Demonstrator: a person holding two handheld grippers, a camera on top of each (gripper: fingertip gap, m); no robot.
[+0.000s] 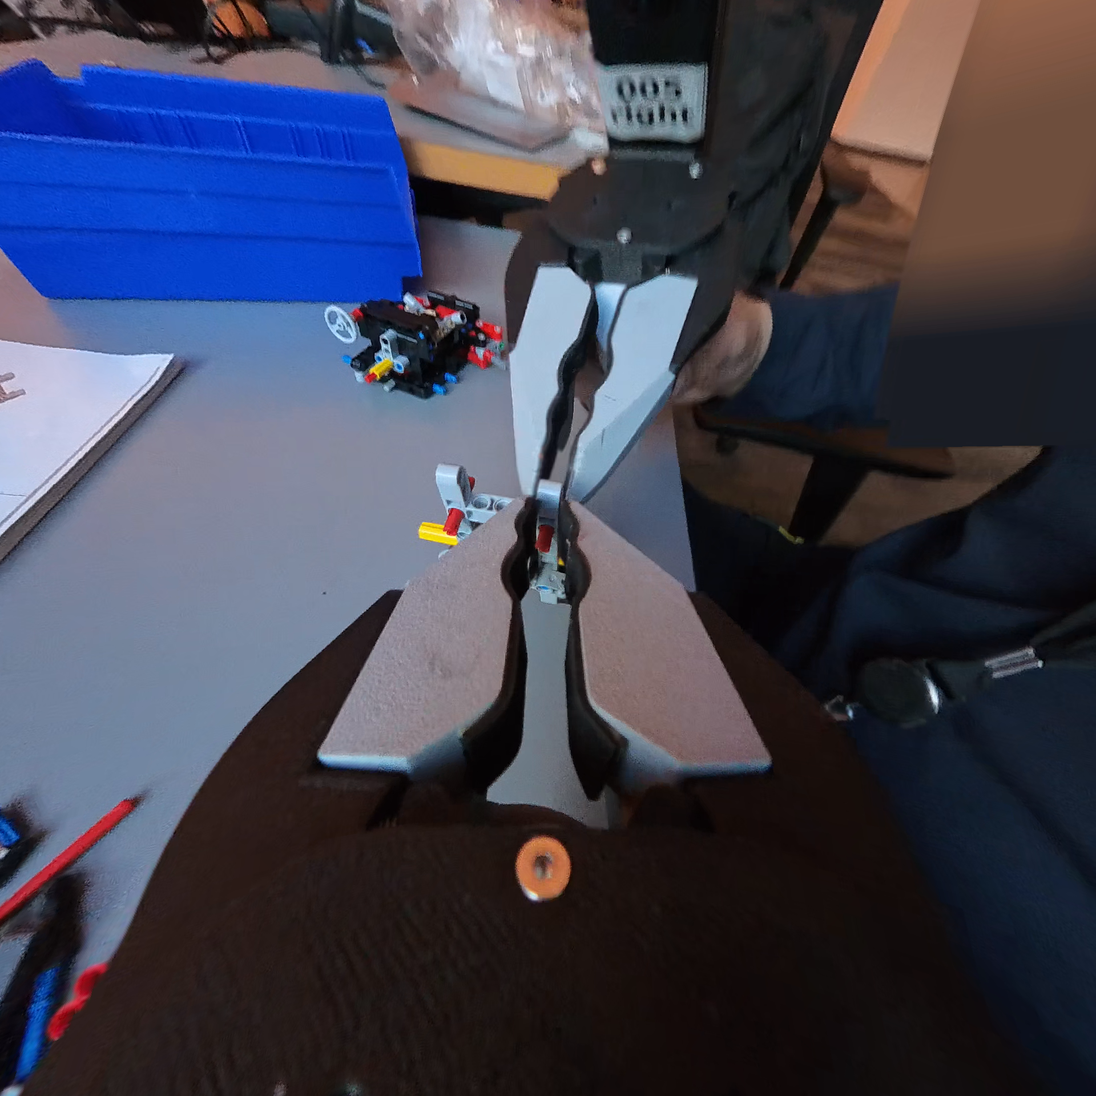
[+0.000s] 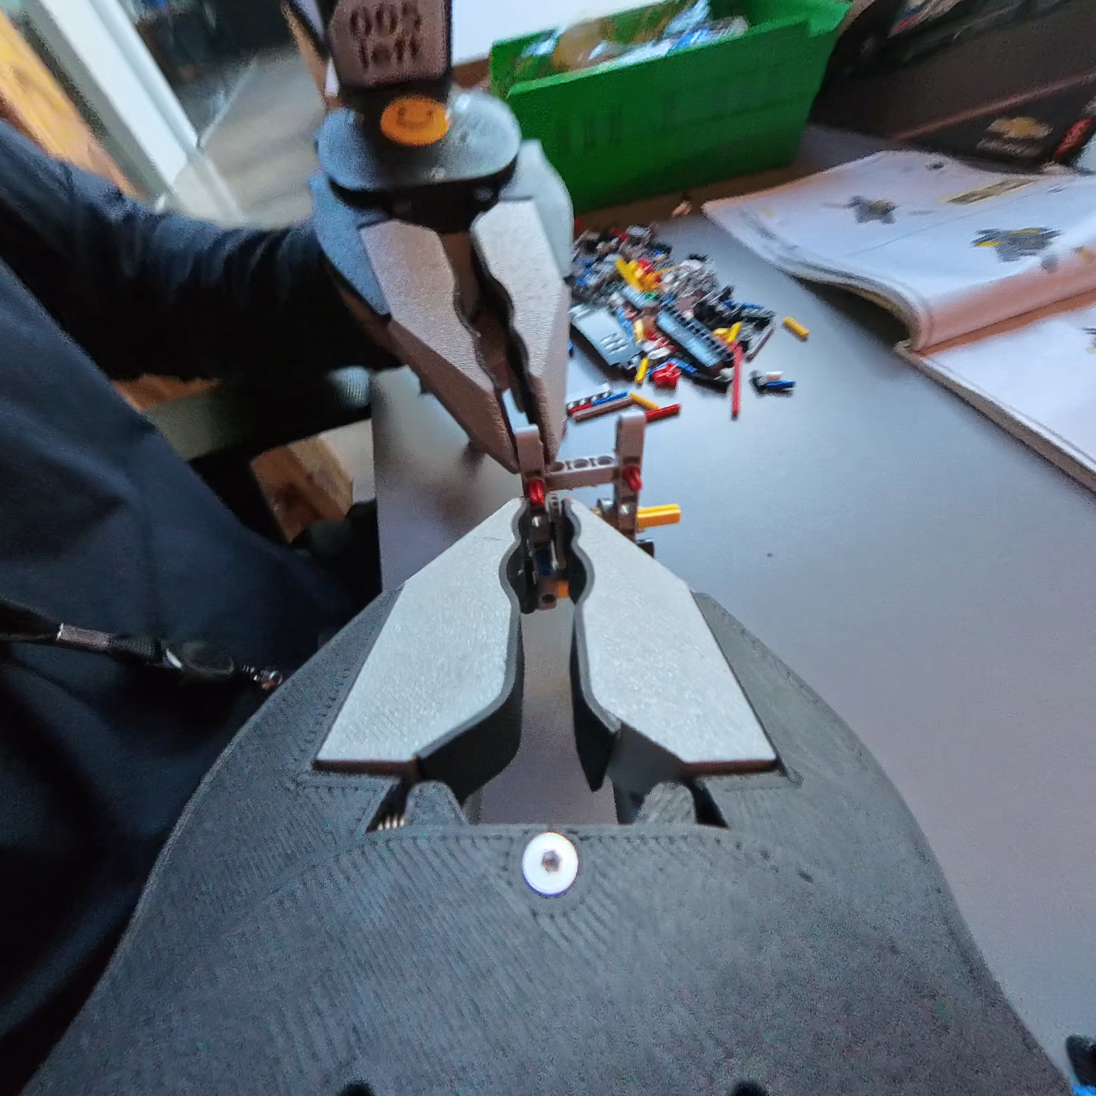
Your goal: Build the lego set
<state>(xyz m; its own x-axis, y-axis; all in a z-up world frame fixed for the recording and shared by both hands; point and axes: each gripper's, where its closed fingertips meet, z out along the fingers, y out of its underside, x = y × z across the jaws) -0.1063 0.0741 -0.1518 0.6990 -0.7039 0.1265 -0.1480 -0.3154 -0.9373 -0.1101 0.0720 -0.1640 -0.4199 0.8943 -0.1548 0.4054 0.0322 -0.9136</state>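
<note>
Left wrist view: the left gripper's fingers (image 1: 474,599) are clamped on one upright beam of a small grey brick frame (image 1: 548,537), both pads pressed against it, so the left gripper (image 1: 548,554) holds it above the grey table (image 1: 237,534). Straight ahead, the right gripper (image 1: 554,483) comes down from above, its fingertips closed on the top of the same beam. Left of the tips the rest of the frame sticks out, with red pins and a yellow axle (image 1: 437,532). Farther ahead and left stands a black brick model (image 1: 418,344), behind it a blue bin (image 1: 201,190); an open booklet (image 1: 77,409) lies far left.

Right wrist view: the right gripper's fingers (image 2: 462,593) grip the lower part of the frame (image 2: 545,563), pads tight on it. Just ahead, the left gripper (image 2: 531,453) pinches the top of the near upright. The crossbar and second upright reach to the right. Beyond lies a pile of loose bricks (image 2: 670,320), a green bin (image 2: 664,112) behind it, and a booklet (image 2: 949,249) to the right.
</note>
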